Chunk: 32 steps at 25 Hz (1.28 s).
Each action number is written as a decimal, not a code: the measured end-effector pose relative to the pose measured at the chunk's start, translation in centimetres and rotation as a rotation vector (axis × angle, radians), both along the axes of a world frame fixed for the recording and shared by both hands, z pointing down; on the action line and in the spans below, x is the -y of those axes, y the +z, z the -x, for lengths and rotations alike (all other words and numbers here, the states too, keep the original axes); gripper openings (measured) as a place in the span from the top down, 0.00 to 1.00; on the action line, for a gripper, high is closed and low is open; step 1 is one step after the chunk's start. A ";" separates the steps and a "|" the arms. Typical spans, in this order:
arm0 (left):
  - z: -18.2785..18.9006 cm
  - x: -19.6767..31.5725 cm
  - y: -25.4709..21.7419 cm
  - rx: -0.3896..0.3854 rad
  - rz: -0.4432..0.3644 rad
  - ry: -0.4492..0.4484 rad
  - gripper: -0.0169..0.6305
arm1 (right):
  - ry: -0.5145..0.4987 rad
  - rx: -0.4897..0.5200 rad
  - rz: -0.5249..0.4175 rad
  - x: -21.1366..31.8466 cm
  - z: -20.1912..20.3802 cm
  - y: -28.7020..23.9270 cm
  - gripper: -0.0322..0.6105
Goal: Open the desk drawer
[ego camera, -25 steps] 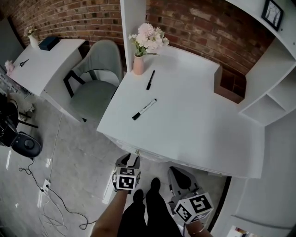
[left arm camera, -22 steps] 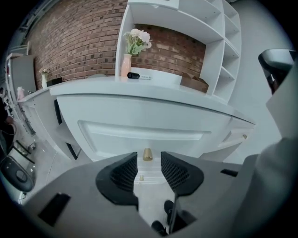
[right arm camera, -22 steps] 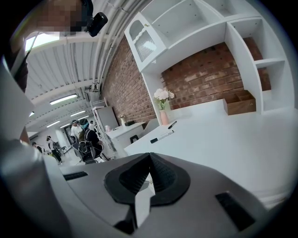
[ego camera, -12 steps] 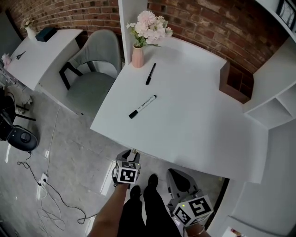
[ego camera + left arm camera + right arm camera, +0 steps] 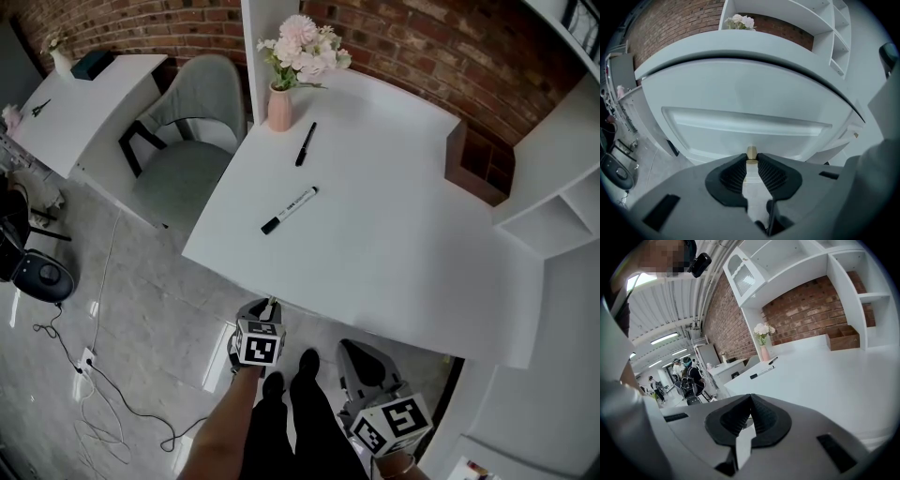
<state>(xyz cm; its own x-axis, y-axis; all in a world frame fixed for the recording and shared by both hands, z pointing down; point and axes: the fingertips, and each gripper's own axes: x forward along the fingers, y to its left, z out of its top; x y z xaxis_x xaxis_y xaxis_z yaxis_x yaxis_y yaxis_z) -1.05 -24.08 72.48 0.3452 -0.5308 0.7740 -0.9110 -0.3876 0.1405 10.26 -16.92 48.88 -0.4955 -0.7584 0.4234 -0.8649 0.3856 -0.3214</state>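
Note:
The white desk (image 5: 375,225) has a drawer front (image 5: 745,126) under its top, with a small brass knob (image 5: 751,151) at the lower middle. My left gripper (image 5: 751,157) points down at that knob; its jaws have just been closing, and the ribbed pads now sit against both sides of the knob. In the head view the left gripper (image 5: 270,306) reaches under the desk's front edge, where the drawer is hidden. My right gripper (image 5: 357,353) hangs lower right by the person's legs; in its own view the right gripper (image 5: 750,398) is shut and holds nothing.
On the desktop lie a white marker (image 5: 289,210) and a black pen (image 5: 306,143), with a pink vase of flowers (image 5: 280,105) and a wooden box (image 5: 478,164). A grey chair (image 5: 192,141) stands left of the desk. Cables (image 5: 103,403) trail on the floor. White shelves (image 5: 553,206) rise at right.
My left gripper has moved in to the desk's front edge, which now hides the drawer front in the head view. The right gripper has stayed put.

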 end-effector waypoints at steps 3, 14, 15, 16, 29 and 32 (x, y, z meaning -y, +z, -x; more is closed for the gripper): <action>0.2 -0.3 -0.1 -0.006 0.006 -0.010 0.85 | 0.006 0.000 -0.002 -0.4 0.2 -0.1 0.94; 1.1 -2.5 -0.3 -0.004 0.016 -0.004 0.86 | 0.024 -0.001 -0.004 -2.1 1.0 -0.6 0.94; 1.2 -2.9 -0.3 -0.004 0.019 -0.003 0.86 | 0.024 0.000 -0.004 -2.3 1.2 -0.6 0.94; 1.3 -3.2 -0.4 -0.004 0.023 -0.003 0.86 | 0.023 0.001 -0.005 -2.5 1.3 -0.7 0.94; 2.9 -7.4 -0.4 0.003 0.044 0.006 0.86 | 0.019 0.007 -0.022 -4.7 3.2 -1.3 0.94; 3.3 -8.3 -0.3 0.007 0.045 0.003 0.86 | 0.018 0.008 -0.022 -5.1 3.5 -1.2 0.94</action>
<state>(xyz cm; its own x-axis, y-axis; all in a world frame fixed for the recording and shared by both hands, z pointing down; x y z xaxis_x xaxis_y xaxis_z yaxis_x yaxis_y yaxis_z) -4.39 -15.82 72.14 0.3414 -0.4945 0.7993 -0.9110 -0.3834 0.1519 6.78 -11.77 47.66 -0.4851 -0.7762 0.4027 -0.8691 0.3770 -0.3201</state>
